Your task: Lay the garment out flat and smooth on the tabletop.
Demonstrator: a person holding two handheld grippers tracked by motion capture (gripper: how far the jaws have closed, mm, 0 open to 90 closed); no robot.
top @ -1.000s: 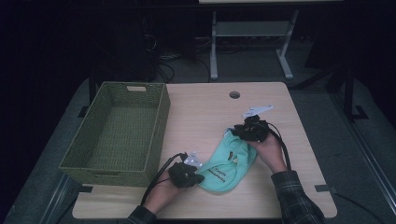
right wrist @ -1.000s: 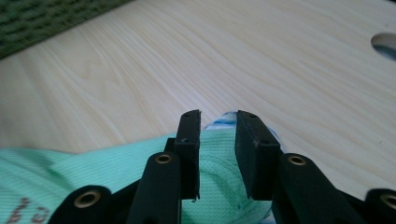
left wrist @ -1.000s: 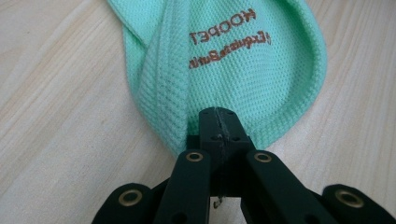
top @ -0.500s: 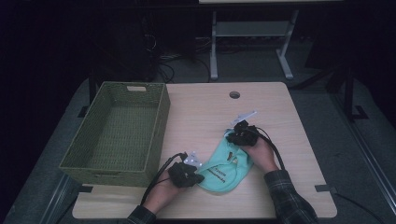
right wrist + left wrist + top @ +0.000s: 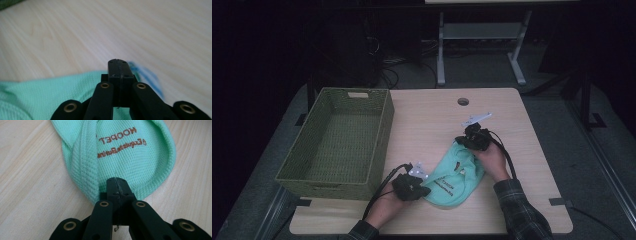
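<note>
2 grippers pinched the mint green garment (image 5: 453,175) on the table (image 5: 512,125) beside the basket (image 5: 337,140): left gripper (image 5: 117,185) clamped on near hem, right gripper (image 5: 119,68) just closed on far edge. Risk: thin pinch w/ little fabric could slip when lifted.

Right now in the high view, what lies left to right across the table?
Green woven basket → left gripper → mint-green garment → right gripper, at the garment's far edge.
</note>
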